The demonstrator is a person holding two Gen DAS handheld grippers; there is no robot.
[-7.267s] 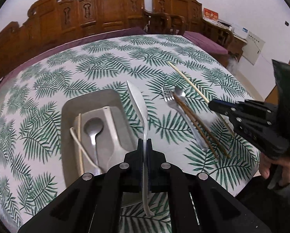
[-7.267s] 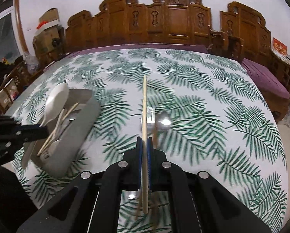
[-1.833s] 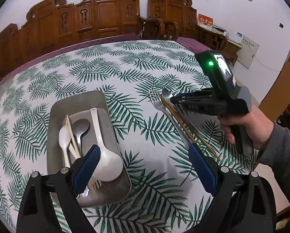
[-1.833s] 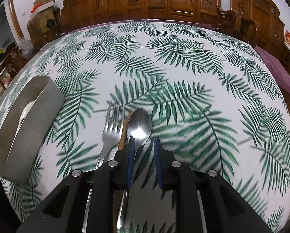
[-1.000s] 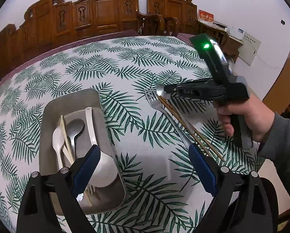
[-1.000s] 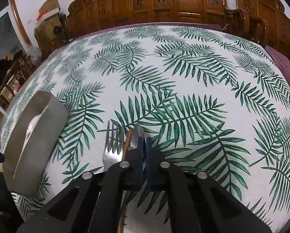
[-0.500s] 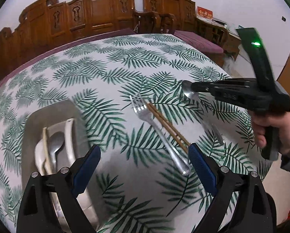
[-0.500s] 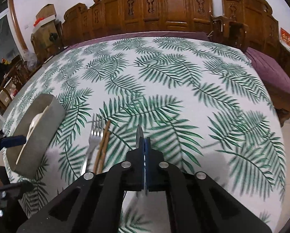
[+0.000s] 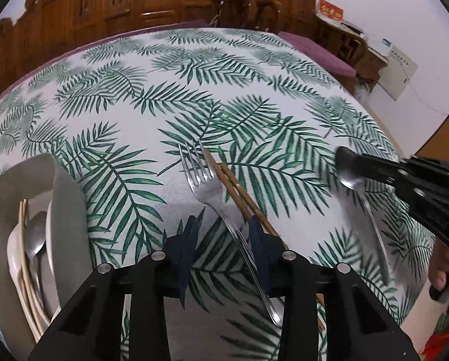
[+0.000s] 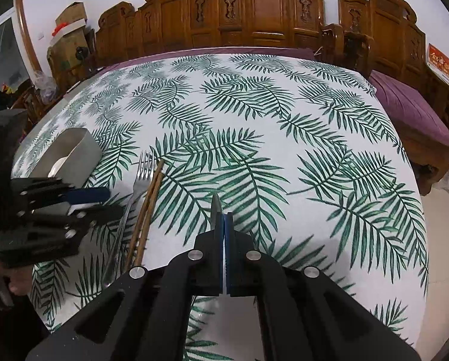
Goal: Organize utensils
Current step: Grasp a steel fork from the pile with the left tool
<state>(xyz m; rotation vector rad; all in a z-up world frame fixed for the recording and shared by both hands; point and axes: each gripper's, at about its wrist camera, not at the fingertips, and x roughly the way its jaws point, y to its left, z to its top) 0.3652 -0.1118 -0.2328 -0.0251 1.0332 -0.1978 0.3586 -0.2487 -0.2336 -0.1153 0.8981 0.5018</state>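
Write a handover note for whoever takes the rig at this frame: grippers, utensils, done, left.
Left gripper: open, straddling the fork handle on the table.
Right gripper: shut on the metal spoon, lifted off the cloth.
Tray: at the left, holding a white spoon, a metal spoon, light chopsticks and a white ladle.
Dark chopsticks: on the table beside the fork.
Left: spoon, fork and dark chopsticks into the tray.

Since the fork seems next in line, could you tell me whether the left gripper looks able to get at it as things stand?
Probably yes: the left gripper is open with the fork handle between its fingers, though the brown chopsticks lie right alongside.
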